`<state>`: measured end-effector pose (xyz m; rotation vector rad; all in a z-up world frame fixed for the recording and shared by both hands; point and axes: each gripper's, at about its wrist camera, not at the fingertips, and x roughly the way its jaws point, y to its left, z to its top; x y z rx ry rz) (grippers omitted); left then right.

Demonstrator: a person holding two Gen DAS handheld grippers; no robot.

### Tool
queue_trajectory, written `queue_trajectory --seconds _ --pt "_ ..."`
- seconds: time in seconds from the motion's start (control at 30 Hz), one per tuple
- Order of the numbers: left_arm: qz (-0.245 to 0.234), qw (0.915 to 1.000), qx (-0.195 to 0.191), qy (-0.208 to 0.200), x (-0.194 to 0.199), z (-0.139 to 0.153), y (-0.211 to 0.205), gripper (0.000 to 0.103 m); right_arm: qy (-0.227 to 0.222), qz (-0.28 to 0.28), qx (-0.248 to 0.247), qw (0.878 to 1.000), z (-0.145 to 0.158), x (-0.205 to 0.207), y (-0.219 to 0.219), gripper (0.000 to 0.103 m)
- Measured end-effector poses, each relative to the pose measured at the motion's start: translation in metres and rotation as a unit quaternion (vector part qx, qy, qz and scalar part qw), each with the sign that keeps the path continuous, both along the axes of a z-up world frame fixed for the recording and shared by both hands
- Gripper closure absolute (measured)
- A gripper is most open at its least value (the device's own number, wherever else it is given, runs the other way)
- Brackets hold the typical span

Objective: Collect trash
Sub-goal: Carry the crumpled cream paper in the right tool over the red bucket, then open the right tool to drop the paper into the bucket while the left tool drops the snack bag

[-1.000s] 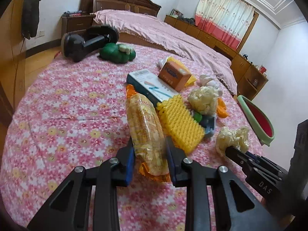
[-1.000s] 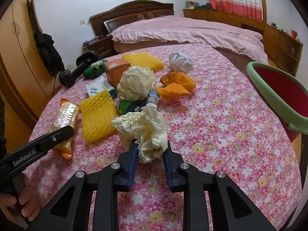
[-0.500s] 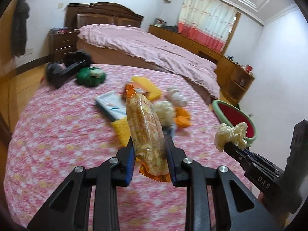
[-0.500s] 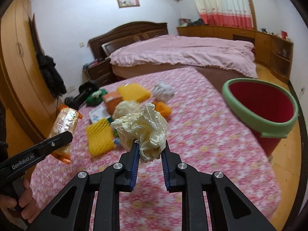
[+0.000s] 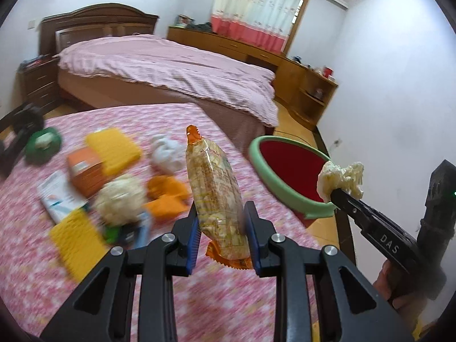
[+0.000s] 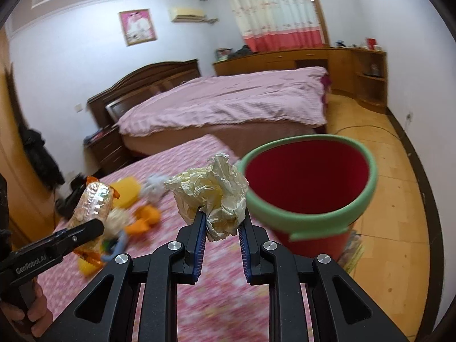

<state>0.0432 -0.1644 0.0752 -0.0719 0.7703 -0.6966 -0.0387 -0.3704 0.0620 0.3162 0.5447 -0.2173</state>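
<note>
My left gripper is shut on a long snack packet with orange ends, held upright above the floral table. My right gripper is shut on a crumpled cream paper wad, held in the air just left of the red bin with a green rim. In the left wrist view the bin stands beyond the table's right edge, and the right gripper's wad hangs over its near rim. The packet also shows in the right wrist view.
Loose items lie on the table: yellow foam mesh, an orange box, orange wrappers, a white wad, a cream wad, a leaflet. A bed stands behind, wooden floor to the right.
Both grippers have lifted their loads off the table and swung right toward the bin. The bin has grown larger and closer in both views.
</note>
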Motion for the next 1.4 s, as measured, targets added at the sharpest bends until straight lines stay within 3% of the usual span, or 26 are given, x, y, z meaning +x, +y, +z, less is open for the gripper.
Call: queue_trajectory --seconds 0.33,0.63,1.1,1.17,1.4 --pt "-0.066 0.9977 0.016 0.007 0.026 -0.005 -0.101 0.074 0.008 -0.050 0.030 0.998 -0.011 0.008 -0.071 0.081" --pt "-0.093 0.9949 0.031 0.022 0.049 -0.026 -0.167 0.074 0.024 -0.078 0.046 0.996 -0.029 0.022 -0.115 0.081" --pt "-0.082 0.9942 0.060 0.036 0.073 -0.053 -0.197 0.070 0.043 -0.085 0.049 0.994 -0.046 0.036 -0.138 0.079" --pt "-0.080 0.9943 0.062 0.034 0.074 -0.055 -0.199 0.066 0.046 -0.084 0.050 0.994 -0.046 0.038 -0.138 0.077" --pt "-0.078 0.9945 0.064 0.029 0.068 -0.050 -0.194 0.065 0.047 -0.087 0.058 0.993 -0.048 0.037 -0.142 0.069"
